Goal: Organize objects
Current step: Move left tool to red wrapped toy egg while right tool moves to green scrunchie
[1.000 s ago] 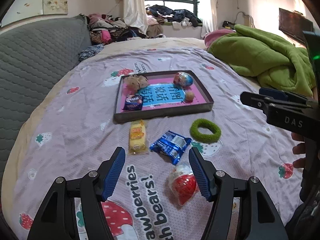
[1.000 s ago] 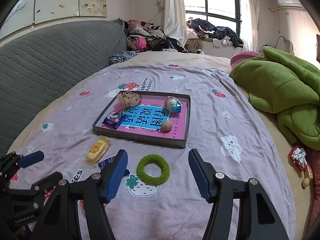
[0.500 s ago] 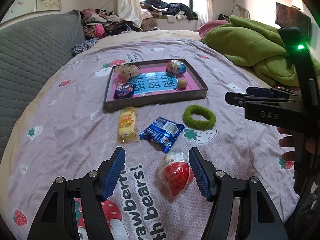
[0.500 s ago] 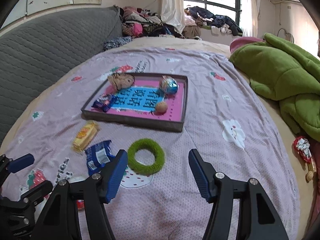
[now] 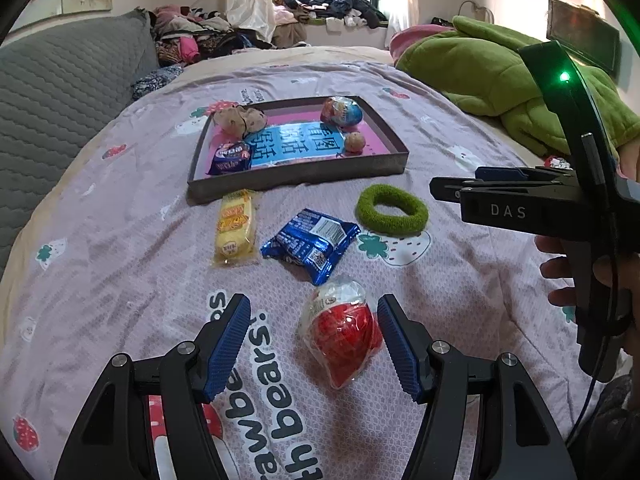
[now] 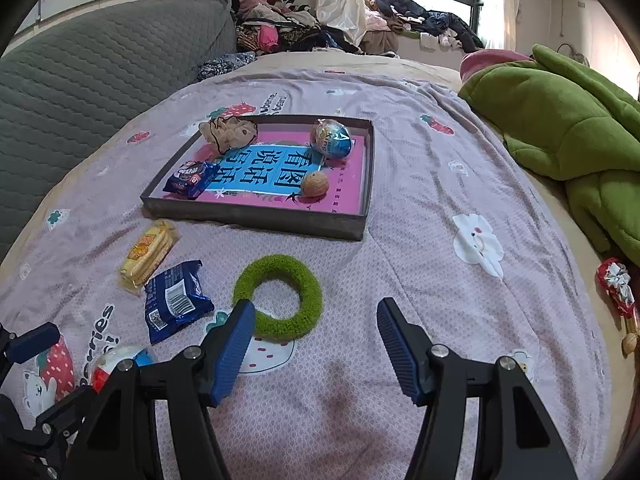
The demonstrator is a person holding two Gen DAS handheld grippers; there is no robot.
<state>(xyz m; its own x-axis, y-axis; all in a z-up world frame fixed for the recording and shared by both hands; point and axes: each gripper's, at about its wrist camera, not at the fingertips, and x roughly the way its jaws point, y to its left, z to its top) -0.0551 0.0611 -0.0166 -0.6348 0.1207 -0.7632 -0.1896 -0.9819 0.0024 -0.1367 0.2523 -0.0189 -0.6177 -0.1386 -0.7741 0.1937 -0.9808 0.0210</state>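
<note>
My left tongs [image 5: 314, 340] are wide open over the bed's pink sheet with strawberry pictures [image 5: 120, 280]. The red and white foil egg [image 5: 340, 332] lies between the blue pads [image 5: 228, 344], closer to the right one, and nothing pinches it. My right tongs [image 6: 316, 342] are wide open too and hold nothing. The fuzzy green ring [image 6: 280, 296] lies on the sheet just past their tips, near the left pad. The shiny blue snack pack [image 5: 310, 242] and yellow cookie pack [image 5: 236, 228] lie in front of the dark flat box with a pink floor [image 5: 296, 174].
</note>
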